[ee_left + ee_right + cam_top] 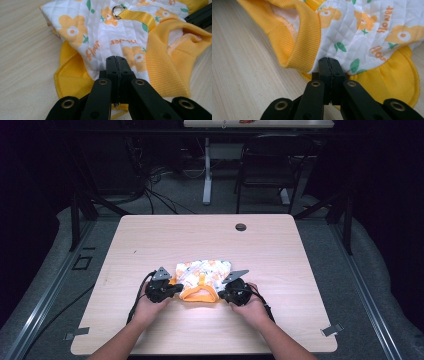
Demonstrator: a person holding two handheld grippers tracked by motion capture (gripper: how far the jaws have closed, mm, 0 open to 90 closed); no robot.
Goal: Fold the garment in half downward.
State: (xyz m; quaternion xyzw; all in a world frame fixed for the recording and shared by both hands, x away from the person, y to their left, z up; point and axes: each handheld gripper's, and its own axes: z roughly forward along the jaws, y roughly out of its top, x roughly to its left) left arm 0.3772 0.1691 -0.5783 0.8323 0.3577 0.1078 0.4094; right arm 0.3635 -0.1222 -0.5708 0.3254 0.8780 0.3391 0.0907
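- You've got a small quilted garment (202, 279) lying on the wooden table (280, 255), sitting right between your two claws, a bit nearer your edge than the far one.
- Looks-wise: white diamond-stitched fabric with orange flowers and little green leaves, plus yellow ribbed trim (167, 72) round the opening and a yellow frilly hem (392, 82).
- There's a yellow webbing strap (137, 16) with a metal ring (117, 11) on the back, just past the tip of your left claw and slightly right of it in the left gripper view.
- Writing: orange script printed on the white fabric. From the right gripper view it reads "flower" (384, 12) up and to the right of the jaws, and again lower down (378, 53), partly cut off by a fold. In the left gripper view you get "flow" (92, 50) just left of the jaw tips, and another one upside down (123, 41) straight ahead.
- Left claw (116, 58): jaws pressed tight together, tips at the white quilted edge, and the cloth looks pinched there.
- Right claw (328, 60): same deal, clamped shut at the garment's edge, ribbed trim just to its left, frilly hem to its right.
- In the high view the left claw (172, 289) and right claw (223, 294) sit at opposite sides of the garment, both touching it.
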